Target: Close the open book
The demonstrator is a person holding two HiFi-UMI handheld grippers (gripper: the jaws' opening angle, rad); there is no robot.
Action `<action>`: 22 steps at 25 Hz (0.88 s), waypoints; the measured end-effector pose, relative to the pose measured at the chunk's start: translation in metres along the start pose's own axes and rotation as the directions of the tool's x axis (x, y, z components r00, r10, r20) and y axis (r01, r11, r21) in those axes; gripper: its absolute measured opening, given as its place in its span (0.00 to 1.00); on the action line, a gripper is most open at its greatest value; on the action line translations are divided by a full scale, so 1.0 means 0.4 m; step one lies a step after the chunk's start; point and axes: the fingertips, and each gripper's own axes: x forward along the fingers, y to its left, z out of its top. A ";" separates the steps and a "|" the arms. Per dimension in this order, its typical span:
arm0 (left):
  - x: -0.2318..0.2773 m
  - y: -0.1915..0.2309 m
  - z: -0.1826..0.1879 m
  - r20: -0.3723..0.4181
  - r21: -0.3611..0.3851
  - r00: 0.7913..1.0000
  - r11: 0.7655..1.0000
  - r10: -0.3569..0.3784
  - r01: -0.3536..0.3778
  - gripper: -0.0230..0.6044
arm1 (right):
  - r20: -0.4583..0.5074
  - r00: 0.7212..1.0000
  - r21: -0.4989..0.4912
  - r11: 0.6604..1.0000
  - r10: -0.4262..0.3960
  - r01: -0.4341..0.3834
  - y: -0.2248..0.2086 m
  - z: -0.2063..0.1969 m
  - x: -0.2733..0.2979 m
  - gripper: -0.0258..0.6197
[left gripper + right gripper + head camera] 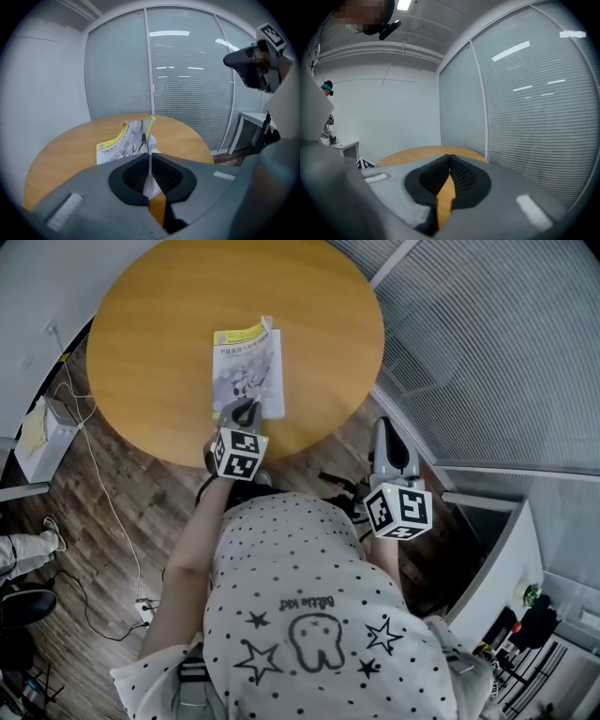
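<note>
One thin leaf (143, 136) of the yellow-and-grey paperback book (247, 371) on the round wooden desk (159, 324) sits pinched in the jaws of our left gripper (150, 160), the right gripper (449, 161) closed on nothing, and a sideways yank could tear it.

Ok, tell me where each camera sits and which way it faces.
Head view: on the person's head, facing steeply down at table, book, left hand-held gripper and right hand-held gripper; dotted shirt shows.
Left gripper view: rides that hand-held gripper, facing across the table to the blinds; jaws shut on the book.
Right gripper view: rides that hand-held gripper, facing the blinds past the table edge; jaws shut, empty.
Shared: head and left gripper views both show the book.
</note>
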 end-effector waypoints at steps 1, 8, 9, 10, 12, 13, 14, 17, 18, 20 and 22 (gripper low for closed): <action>0.006 -0.006 -0.003 -0.007 0.015 1.000 1.000 -0.006 0.006 0.08 | -0.003 1.000 0.002 1.000 0.000 0.000 -0.001 -0.002 0.000 0.05; 0.035 -0.032 -0.022 -0.046 0.059 0.998 0.998 -0.033 0.036 0.08 | -0.005 1.000 0.014 1.000 -0.013 0.013 -0.016 -0.008 -0.008 0.05; 0.038 -0.035 -0.023 -0.052 0.062 0.998 0.997 -0.035 0.038 0.08 | -0.006 1.000 0.017 1.000 -0.016 0.016 -0.020 -0.010 -0.009 0.05; 0.040 -0.038 -0.025 -0.058 0.065 0.998 0.997 -0.037 0.041 0.08 | -0.008 1.000 0.019 1.000 -0.019 0.019 -0.024 -0.011 -0.010 0.05; 0.045 -0.045 -0.030 -0.070 0.073 0.997 0.996 -0.040 0.046 0.08 | -0.011 1.000 0.024 0.999 -0.023 0.024 -0.030 -0.014 -0.012 0.05; 0.048 -0.049 -0.032 -0.076 0.077 0.996 0.996 -0.042 0.048 0.08 | -0.012 1.000 0.027 0.999 -0.025 0.025 -0.033 -0.016 -0.014 0.05; 0.052 -0.053 -0.035 -0.083 0.079 0.996 0.996 -0.044 0.050 0.08 | -0.013 1.000 0.030 0.999 -0.026 0.026 -0.037 -0.018 -0.015 0.05; 0.064 -0.060 -0.044 -0.101 0.083 0.994 0.995 -0.047 0.055 0.09 | -0.017 0.999 0.037 0.999 -0.030 0.030 -0.046 -0.024 -0.015 0.05; 0.067 -0.062 -0.048 -0.106 0.086 0.993 0.995 -0.047 0.056 0.09 | -0.018 0.999 0.040 0.999 -0.031 0.032 -0.049 -0.026 -0.015 0.05; 0.071 -0.063 -0.053 -0.114 0.092 0.992 0.994 -0.044 0.054 0.09 | -0.019 0.999 0.043 0.998 -0.034 0.035 -0.053 -0.029 -0.016 0.05; 0.073 -0.066 -0.057 -0.122 0.098 0.992 0.994 -0.040 0.052 0.09 | -0.019 0.999 0.046 0.998 -0.037 0.038 -0.059 -0.029 -0.019 0.05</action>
